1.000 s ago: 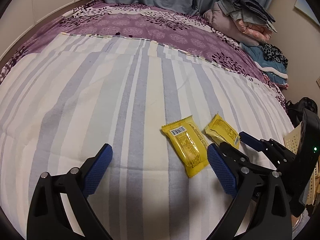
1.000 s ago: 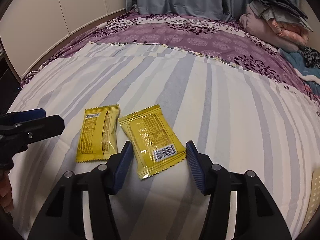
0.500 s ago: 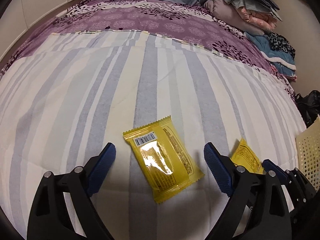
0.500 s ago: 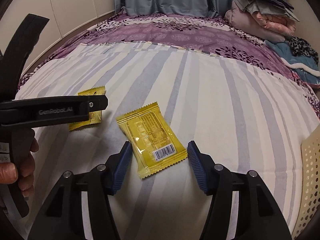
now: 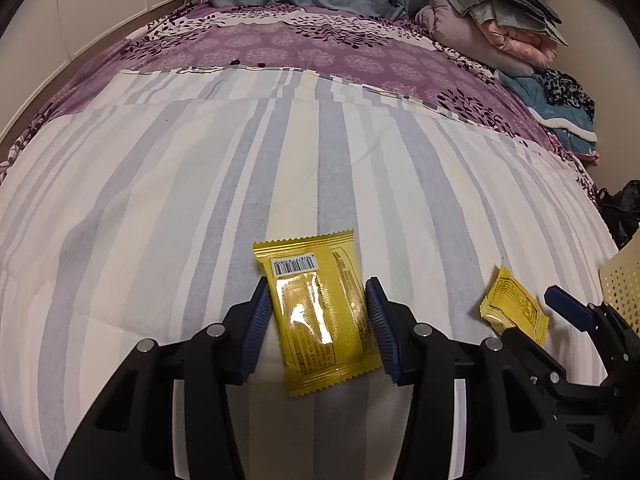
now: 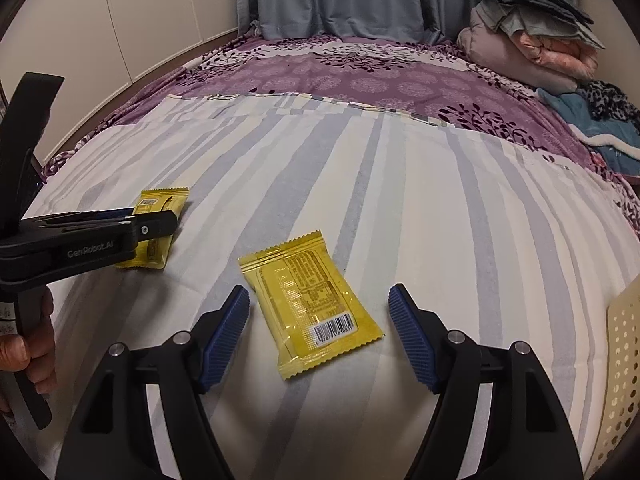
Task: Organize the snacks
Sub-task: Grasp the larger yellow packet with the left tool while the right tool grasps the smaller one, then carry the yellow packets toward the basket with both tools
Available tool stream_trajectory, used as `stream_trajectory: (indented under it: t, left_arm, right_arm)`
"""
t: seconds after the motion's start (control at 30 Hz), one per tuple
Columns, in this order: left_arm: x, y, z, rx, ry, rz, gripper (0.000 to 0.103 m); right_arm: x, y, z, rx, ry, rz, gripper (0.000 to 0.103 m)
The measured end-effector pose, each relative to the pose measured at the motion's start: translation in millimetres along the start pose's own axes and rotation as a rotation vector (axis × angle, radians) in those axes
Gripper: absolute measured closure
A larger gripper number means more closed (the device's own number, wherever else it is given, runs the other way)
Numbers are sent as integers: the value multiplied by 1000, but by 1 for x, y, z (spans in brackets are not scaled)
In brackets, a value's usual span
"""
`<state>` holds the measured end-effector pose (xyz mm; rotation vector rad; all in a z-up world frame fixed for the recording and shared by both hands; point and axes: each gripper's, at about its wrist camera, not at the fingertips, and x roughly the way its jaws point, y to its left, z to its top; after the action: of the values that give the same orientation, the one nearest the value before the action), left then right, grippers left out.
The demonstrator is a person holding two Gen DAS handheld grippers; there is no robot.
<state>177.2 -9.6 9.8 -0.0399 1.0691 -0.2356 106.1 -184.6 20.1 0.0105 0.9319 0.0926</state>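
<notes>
Two yellow snack packets lie on the striped bedspread (image 5: pixel 160 200). One packet (image 5: pixel 320 312) sits between my left gripper's blue pads (image 5: pixel 260 320), which press on its long edges; the left gripper (image 5: pixel 317 292) is shut on it. The right wrist view shows the same grip from the side: left gripper (image 6: pixel 156 224), packet (image 6: pixel 160 204). The other packet (image 6: pixel 310 304) lies flat between my right gripper's (image 6: pixel 317 300) jaws, which are opening; the pads stand clear of it on both sides. That packet (image 5: pixel 514 308) and the right gripper (image 5: pixel 540 320) also show in the left wrist view.
A cream perforated basket (image 6: pixel 624 380) stands at the bed's right edge. Folded blankets and clothes (image 5: pixel 500 20) pile up at the far right corner on a purple floral cover (image 5: pixel 300 52). A person's hand (image 6: pixel 28 344) holds the left gripper's handle.
The left gripper slid right and down over the left packet and its jaws closed onto it. The right gripper's jaws spread wider around the other packet.
</notes>
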Motion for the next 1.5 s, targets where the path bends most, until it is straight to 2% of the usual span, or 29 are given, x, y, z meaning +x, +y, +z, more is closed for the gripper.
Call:
stream_trajectory:
  t: [0.23,0.3,0.4,0.53,1.0,1.23,1.5]
  left_arm:
    - [-20,-2,-4,16,-23,-22,55]
    - [-29,-3,-3,23,-40,-28,55]
    - [-43,-4,-2,20,-69,-42,55]
    - [-61,-6,-1,18,-101,-53,55]
    - [-123,-17,-5,36,-208,-95,55]
    - [-151,-31,-13,60,-250,-116,55]
    - [-178,-65,-22,116,-296,-144,55]
  right_arm:
    - [10,7,3,-38,29,30,34]
    - [11,10,2,-55,38,21,45]
    - [10,11,2,-65,37,2,51]
    - [0,13,-1,-62,30,-5,52]
    - [-95,-4,-3,21,-131,-19,52]
    - [-144,-28,-10,75,-221,-61,52]
    - [-198,-73,-28,156,-317,-133,52]
